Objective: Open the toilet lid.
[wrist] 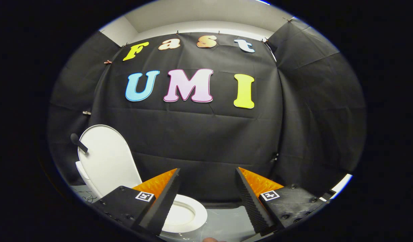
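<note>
While the tool [206,174] hangs in the booth with its two fingers spread wide apart, nothing sits between them but open air and the black cloth wall [199,141] beyond. Each finger [166,198] shows a dark ribbed pad on its inner face and an orange flank behind it, and each dark finger base carries a small square black-and-white marker [144,196].

Off to the left and beyond the left finger stands the toilet lid [105,158]. It is white, rounded at the top, and raised up on end, leaning back toward the cloth wall rather than lying flat. A short dark handle [78,143] sticks out from its upper left edge, angled up and away. Below the lid, the white seat ring [193,211] and the pale bowl [179,215] inside it lie uncovered, partly hidden behind the tip of the left finger. The ring reaches into the gap between the fingers, low down, just ahead of them.

Neither finger touches the lid, the seat or the handle; the lid is well apart from the right finger and nearer the left. A grey floor [226,225] runs under the seat between the two fingers. At the very bottom, between the finger bases, a small sliver of a fingertip [211,239] of the person holding the tool peeks in.
</note>
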Tool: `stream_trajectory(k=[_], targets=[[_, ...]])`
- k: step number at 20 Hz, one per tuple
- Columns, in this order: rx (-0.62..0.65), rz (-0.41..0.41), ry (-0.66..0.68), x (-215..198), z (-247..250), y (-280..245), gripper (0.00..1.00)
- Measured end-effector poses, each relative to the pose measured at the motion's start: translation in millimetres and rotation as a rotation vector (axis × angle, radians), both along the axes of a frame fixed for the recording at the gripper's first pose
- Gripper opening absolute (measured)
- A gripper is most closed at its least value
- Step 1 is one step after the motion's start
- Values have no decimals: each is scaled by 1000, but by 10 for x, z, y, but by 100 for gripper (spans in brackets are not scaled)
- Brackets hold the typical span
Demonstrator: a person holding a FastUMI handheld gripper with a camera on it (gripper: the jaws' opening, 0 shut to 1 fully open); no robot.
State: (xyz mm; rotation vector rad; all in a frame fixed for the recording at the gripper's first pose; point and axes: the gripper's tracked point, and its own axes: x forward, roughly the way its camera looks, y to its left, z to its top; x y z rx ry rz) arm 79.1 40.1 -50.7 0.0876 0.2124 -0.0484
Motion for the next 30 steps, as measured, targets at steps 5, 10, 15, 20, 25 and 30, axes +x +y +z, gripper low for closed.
stream_trajectory(k=[5,10,15,20,25,30], targets=[[-19,23,-14,-47,22,55,99],[-44,48,-29,-60,69,106,99],[-48,47,-29,-70,43,90,99],[-31,43,-9,-68,-11,84,99],[-38,46,-11,-81,-21,72,99],[-40,51,-17,-54,-39,65,99]])
